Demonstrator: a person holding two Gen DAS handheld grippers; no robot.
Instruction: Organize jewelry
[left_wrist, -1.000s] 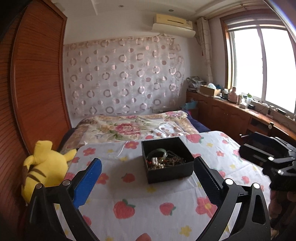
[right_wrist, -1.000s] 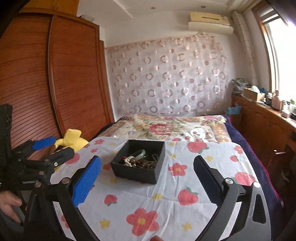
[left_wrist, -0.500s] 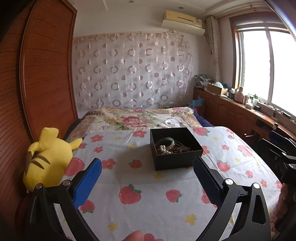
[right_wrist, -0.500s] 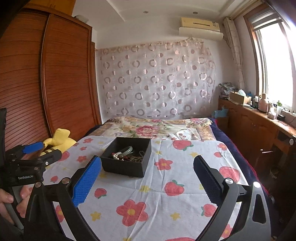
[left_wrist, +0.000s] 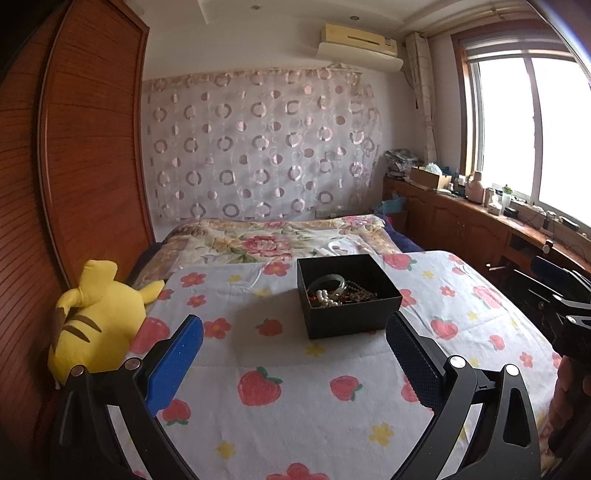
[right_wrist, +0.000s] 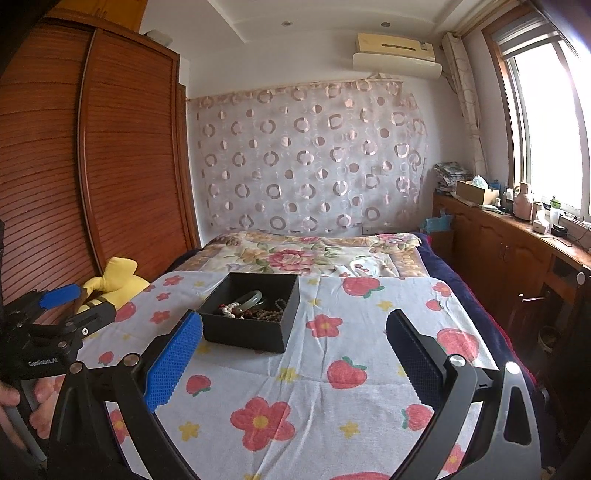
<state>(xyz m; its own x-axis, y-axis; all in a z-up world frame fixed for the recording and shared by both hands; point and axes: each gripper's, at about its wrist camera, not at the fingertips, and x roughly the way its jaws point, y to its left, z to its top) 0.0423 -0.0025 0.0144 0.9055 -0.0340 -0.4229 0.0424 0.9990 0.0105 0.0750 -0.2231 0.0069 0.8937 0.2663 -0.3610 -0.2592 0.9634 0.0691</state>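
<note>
both claws (left_wrist: 293, 363) (right_wrist: 293, 360) gape empty before black jewelry box (left_wrist: 347, 295).

One readable mark: white lettering "GenRobot.AI" on the black body of the left gripper (right_wrist: 59, 306), seen at the far left of the right wrist view. The air conditioner, ahead and high, shows no legible brand.

1. Between my left gripper (left_wrist: 293, 350) and the black box (left_wrist: 347, 295) I see only flat cloth (left_wrist: 295, 387).
2. Left of the box, a yellow plush (left_wrist: 98, 321) blocks the edge.
3. Right of the box, open cloth.
</note>
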